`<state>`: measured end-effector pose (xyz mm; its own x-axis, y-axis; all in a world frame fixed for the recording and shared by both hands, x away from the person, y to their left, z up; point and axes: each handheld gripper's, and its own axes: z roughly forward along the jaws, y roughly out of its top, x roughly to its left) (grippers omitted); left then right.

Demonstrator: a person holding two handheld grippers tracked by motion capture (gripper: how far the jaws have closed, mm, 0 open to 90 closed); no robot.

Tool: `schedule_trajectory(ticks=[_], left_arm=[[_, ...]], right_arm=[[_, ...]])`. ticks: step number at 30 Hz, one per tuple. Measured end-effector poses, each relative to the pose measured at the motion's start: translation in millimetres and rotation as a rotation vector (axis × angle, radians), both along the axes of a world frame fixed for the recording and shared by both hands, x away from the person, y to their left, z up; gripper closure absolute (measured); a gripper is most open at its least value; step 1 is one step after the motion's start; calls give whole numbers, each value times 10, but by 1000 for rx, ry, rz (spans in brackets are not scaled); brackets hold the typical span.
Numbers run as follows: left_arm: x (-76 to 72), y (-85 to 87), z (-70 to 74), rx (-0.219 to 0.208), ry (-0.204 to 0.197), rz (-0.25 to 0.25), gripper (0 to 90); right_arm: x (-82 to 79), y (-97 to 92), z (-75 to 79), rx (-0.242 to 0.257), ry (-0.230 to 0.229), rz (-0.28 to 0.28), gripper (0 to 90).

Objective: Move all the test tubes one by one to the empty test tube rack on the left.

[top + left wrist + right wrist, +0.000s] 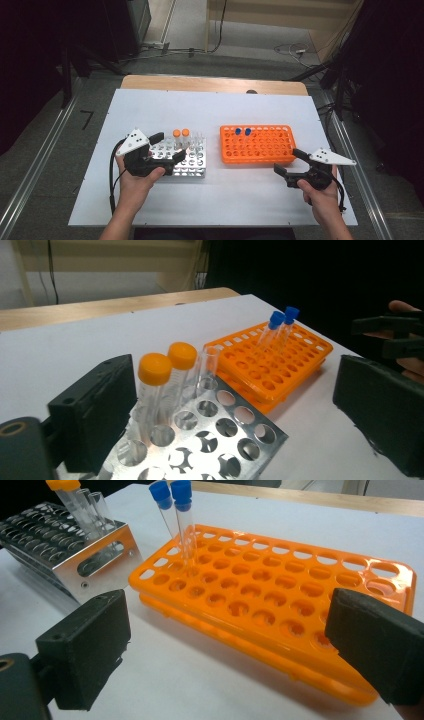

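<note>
Orange-capped tubes, two, in metal rack; two blue-capped tubes.

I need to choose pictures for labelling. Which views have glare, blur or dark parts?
High view: soft and low in detail, surroundings very dark, white table bright. Left gripper view: glare on the metal rack, near jaws blurred. Right gripper view: orange rack sharp, with small highlights, near jaws soft.

Metal rack left of plastic rack; 2 capped tubes in each.
</note>
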<state>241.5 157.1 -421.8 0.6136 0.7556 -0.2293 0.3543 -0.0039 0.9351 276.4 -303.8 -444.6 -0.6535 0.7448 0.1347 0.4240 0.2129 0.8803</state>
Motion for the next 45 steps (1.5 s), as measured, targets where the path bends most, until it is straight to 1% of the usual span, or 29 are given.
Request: schedule_trajectory(ticks=[3, 4, 6, 9, 13, 14, 17, 21, 24, 28, 31, 40, 42, 45], left_arm=[[-30, -16, -9, 5, -1, -23, 1], [-38, -24, -13, -4, -3, -28, 0], [-48, -37, -21, -4, -5, -39, 0], [-60, -58, -30, -10, -11, -55, 0], [-70, -74, -38, -12, -20, -63, 0], [-69, -73, -42, -17, -20, -64, 0], [-67, -67, -55, -13, -15, -62, 0], [-60, -65, -74, -10, -11, -59, 0], [-56, -69, -81, -6, -6, -61, 0], [-50, -78, -92, -3, -4, -60, 0], [-47, -86, -100, -1, -2, -65, 0], [-37, -128, -112, 5, 0, -79, 0], [-34, -141, -115, 5, 3, -81, 0], [-29, -158, -122, 7, 5, -82, 0]], right_arm=[[48, 71, 23, 1, -2, 10, 28], [63, 98, 29, 1, 2, 10, 28], [98, 150, 37, 4, 11, 18, 32], [163, 232, 40, 11, 12, 32, 39], [261, 359, 32, 15, 15, 51, 67], [285, 389, 25, 16, 16, 54, 76], [364, 473, 0, 16, 23, 65, 117], [468, 587, -45, 14, 37, 74, 201], [551, 676, -92, 16, 52, 72, 294], [638, 790, -173, -3, 71, 43, 424], [669, 854, -223, -16, 75, 29, 497], [689, 979, -286, -60, 51, 33, 605], [686, 994, -295, -69, 52, 27, 641], [685, 1012, -313, -83, 41, 30, 722]])
